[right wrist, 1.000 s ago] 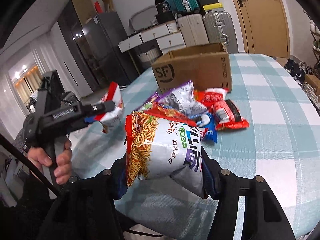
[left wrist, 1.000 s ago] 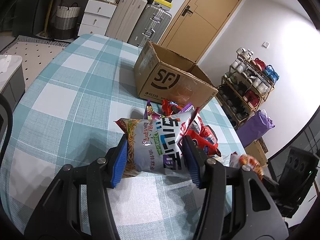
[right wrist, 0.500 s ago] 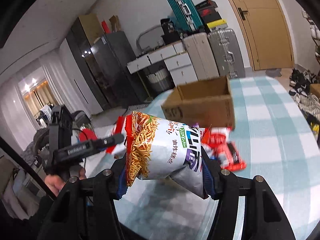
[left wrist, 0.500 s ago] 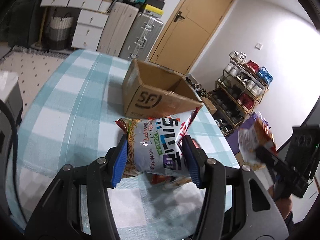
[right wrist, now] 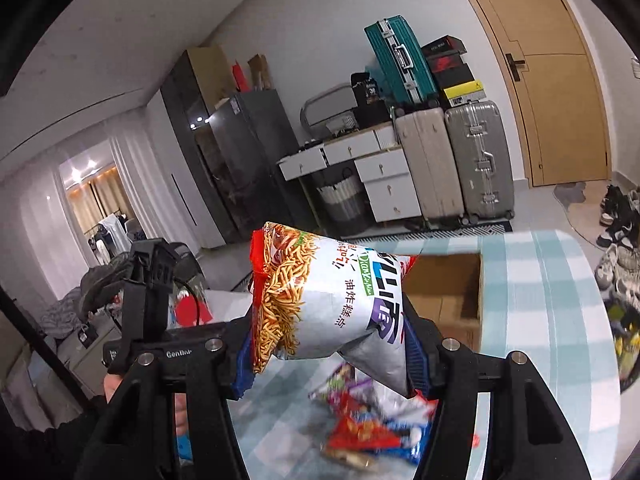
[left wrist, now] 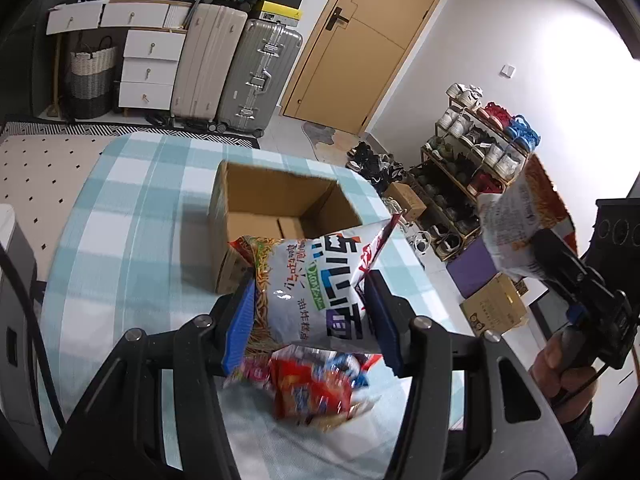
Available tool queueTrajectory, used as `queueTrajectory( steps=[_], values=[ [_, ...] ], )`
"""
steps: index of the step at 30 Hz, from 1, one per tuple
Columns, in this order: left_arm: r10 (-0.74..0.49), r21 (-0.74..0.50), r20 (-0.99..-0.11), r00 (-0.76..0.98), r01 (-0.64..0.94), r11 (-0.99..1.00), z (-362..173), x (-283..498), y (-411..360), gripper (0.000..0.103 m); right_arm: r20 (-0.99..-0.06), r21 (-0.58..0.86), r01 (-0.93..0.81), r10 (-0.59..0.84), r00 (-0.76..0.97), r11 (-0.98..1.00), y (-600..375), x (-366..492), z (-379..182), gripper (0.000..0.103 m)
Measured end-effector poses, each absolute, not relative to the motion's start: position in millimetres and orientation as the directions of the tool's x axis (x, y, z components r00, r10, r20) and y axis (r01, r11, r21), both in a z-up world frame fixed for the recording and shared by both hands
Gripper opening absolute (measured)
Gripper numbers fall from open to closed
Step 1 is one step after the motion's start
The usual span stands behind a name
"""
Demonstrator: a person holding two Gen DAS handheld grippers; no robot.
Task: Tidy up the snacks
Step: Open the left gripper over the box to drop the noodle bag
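Observation:
My left gripper (left wrist: 312,316) is shut on a silver snack bag (left wrist: 316,288) printed with fried noodle sticks, held in the air above a pile of snack packets (left wrist: 312,392). Just beyond it the open cardboard box (left wrist: 280,200) stands on the checked table (left wrist: 120,240), and its inside looks empty. My right gripper (right wrist: 330,356) is shut on a second, similar bag (right wrist: 328,300), also lifted above the pile (right wrist: 368,420), with the box (right wrist: 448,292) behind it. Each view shows the other gripper off to the side, held by a hand (left wrist: 568,364).
Suitcases (left wrist: 256,76), white drawers (left wrist: 148,64) and a wooden door (left wrist: 368,40) stand behind the table. A shoe rack (left wrist: 472,152) and a small carton (left wrist: 496,308) are on the floor to the right. A dark fridge (right wrist: 240,160) is at the left.
Both grippers have risen with their bags still held. The pile has dropped low in both views, and the box's open top now shows from above.

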State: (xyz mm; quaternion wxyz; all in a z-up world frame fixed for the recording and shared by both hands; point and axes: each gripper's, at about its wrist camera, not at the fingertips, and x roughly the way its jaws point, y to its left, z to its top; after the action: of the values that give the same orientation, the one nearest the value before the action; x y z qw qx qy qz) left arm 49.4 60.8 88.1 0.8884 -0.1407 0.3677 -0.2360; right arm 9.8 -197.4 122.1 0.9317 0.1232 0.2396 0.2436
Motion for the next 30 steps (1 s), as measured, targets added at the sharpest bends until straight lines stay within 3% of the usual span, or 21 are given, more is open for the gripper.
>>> queueTrajectory(
  steps=[6, 12, 19, 30],
  values=[
    [-0.478, -0.406, -0.637, 0.605, 0.265, 0.875, 107.8, 124.4, 40.9, 0.05, -0.441, 0.339, -0.316, 0.446, 0.779, 0.886, -203.8, 82.6, 134.9, 0.06],
    [-0.489, -0.481, -0.698, 0.523, 0.164, 0.861, 77.7, 194.3, 32.6, 0.05, -0.532, 0.362, -0.26, 0.428, 0.73, 0.895, -208.4, 157.6, 109.1, 0.061],
    [-0.476, -0.469, -0.736, 0.481, 0.146, 0.871, 38.9, 225.1, 17.7, 0.05, -0.62, 0.381, -0.234, 0.435, 0.653, 0.894, -203.4, 211.8, 53.4, 0.061],
    [-0.424, -0.387, -0.782, 0.456, 0.178, 0.905, 10.9, 254.1, -13.8, 0.051, -0.664, 0.42, -0.21, 0.457, 0.592, 0.883, -209.6, 233.8, 5.3, 0.062]
  ],
)
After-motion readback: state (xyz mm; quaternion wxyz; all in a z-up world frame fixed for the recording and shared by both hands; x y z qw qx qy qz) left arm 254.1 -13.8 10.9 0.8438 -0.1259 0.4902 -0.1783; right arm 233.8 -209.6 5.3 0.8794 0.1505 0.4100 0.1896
